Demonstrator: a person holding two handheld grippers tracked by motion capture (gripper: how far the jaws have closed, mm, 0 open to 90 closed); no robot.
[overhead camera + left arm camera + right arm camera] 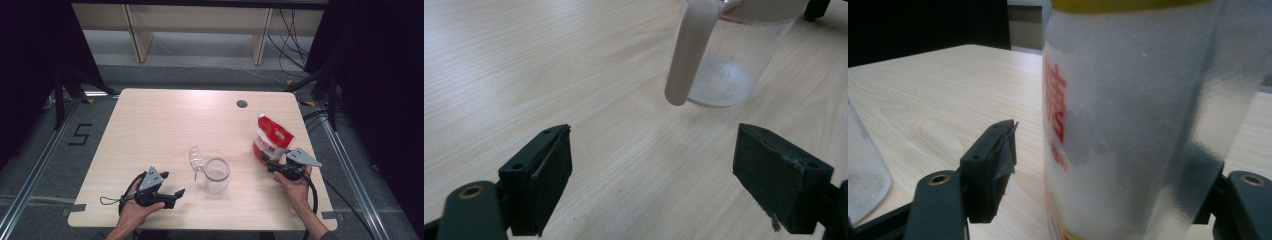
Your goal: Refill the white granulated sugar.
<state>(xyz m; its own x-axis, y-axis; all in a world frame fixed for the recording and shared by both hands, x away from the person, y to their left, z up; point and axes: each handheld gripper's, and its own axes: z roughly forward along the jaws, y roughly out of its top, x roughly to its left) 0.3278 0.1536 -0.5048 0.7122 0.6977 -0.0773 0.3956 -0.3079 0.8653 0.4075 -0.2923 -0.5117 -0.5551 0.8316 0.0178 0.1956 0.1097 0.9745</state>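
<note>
Red-and-white plastic pouch [270,140] of white granules stands at the desk's [165,125] right, between the right gripper's [272,165] wide jaws. Clear plastic measuring jug [216,173], centre, holds a thin white residue; left gripper [172,196] open, empty.

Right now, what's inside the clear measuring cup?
The clear measuring cup looks almost empty: through its wall, a thin layer of whitish grains at the bottom. Its handle hides part of the inside, and frosting on the wall blurs the rest.
</note>
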